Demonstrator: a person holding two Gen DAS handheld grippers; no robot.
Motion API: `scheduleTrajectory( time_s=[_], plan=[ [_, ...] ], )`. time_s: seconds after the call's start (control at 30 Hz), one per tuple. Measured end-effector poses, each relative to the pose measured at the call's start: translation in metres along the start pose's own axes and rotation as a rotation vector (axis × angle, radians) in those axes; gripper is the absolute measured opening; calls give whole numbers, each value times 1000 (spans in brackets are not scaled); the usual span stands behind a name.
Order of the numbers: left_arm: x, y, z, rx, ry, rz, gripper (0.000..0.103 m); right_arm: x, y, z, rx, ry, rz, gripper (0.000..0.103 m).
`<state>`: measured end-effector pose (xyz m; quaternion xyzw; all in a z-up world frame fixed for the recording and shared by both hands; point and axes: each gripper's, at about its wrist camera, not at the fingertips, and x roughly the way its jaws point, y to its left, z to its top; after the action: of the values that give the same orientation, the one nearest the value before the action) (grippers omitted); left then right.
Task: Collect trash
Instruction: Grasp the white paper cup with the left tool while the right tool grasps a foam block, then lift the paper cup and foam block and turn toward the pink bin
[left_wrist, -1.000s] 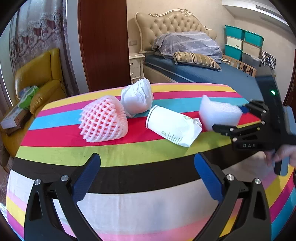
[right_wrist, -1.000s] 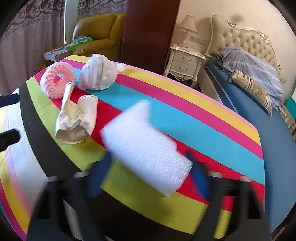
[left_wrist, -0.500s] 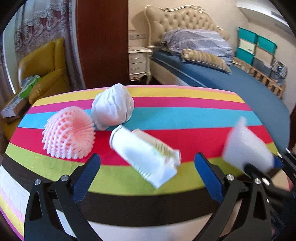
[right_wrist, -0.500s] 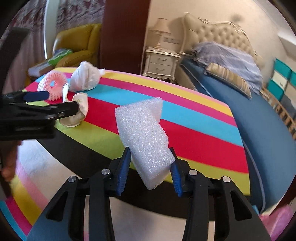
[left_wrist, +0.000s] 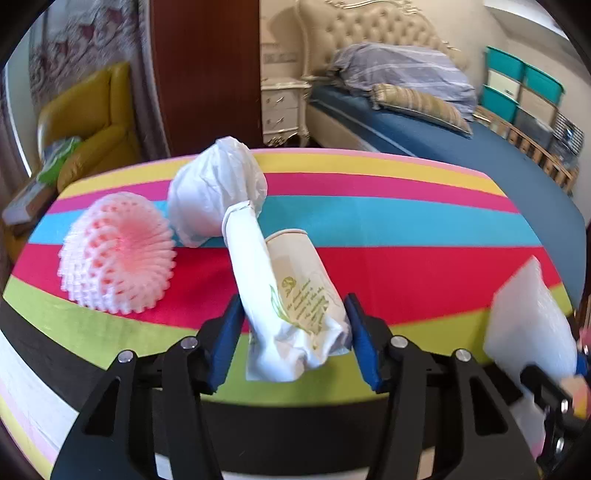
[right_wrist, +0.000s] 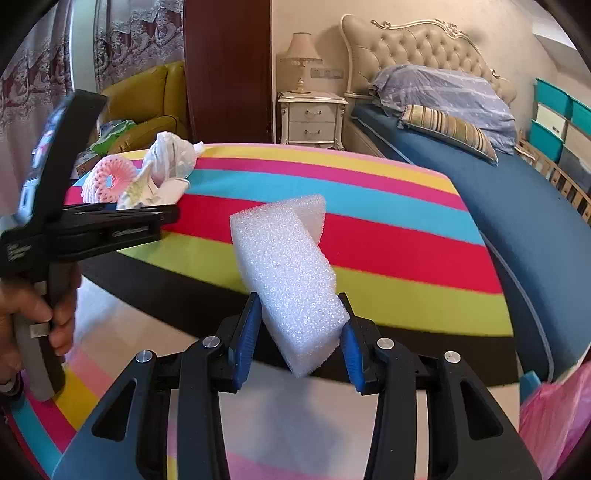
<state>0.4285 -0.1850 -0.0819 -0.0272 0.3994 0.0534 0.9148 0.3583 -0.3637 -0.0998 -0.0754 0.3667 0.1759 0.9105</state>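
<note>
Left wrist view shows our left gripper (left_wrist: 291, 339) with its blue-padded jaws, which have just been closing, now set against both sides of the crushed white paper cup with green print (left_wrist: 295, 295), its crumpled base pinched between the pads. We take that cup as our landmark on the table covered in a bright striped cloth (left_wrist: 406, 221). Touching the cup's far end, behind it, sits the crumpled white plastic bag (left_wrist: 216, 194), and to the cup's left, a little apart, lies the pink foam fruit net (left_wrist: 118, 254) on its side with its mouth toward us. Well to the cup's right, at the table's edge, the white foam block (left_wrist: 528, 328) shows, blurred. From the right wrist view, our right gripper (right_wrist: 301, 336) clamps that white foam block (right_wrist: 291, 273), its jaws pressed on the lower end, the block tilted up and away from us. Our left hand (right_wrist: 33, 317) wraps the handle of the left gripper (right_wrist: 162, 216) there, far to the block's left. Beyond the table stand a blue-covered bed (right_wrist: 517, 192) and a yellow armchair (left_wrist: 88, 122).
</note>
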Motion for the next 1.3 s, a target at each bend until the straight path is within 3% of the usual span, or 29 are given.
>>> scheduleTrajectory(
  time_s=[0.27,0.53,0.97,1.3],
  plan=[
    [-36,22,-35,59,-27,-70,53,-11,23,-15,15,19,-57,40],
    [-80,31,-72,138,-115,-86,53,-33,41,-32,53,12,-78,40],
    [-143,34,-130,212,-217,-137,53,-83,65,-70,91,-80,-95,40],
    [-169,28,-150,246,-270,-154,54,-111,70,-92,112,-153,-106,40]
  ],
)
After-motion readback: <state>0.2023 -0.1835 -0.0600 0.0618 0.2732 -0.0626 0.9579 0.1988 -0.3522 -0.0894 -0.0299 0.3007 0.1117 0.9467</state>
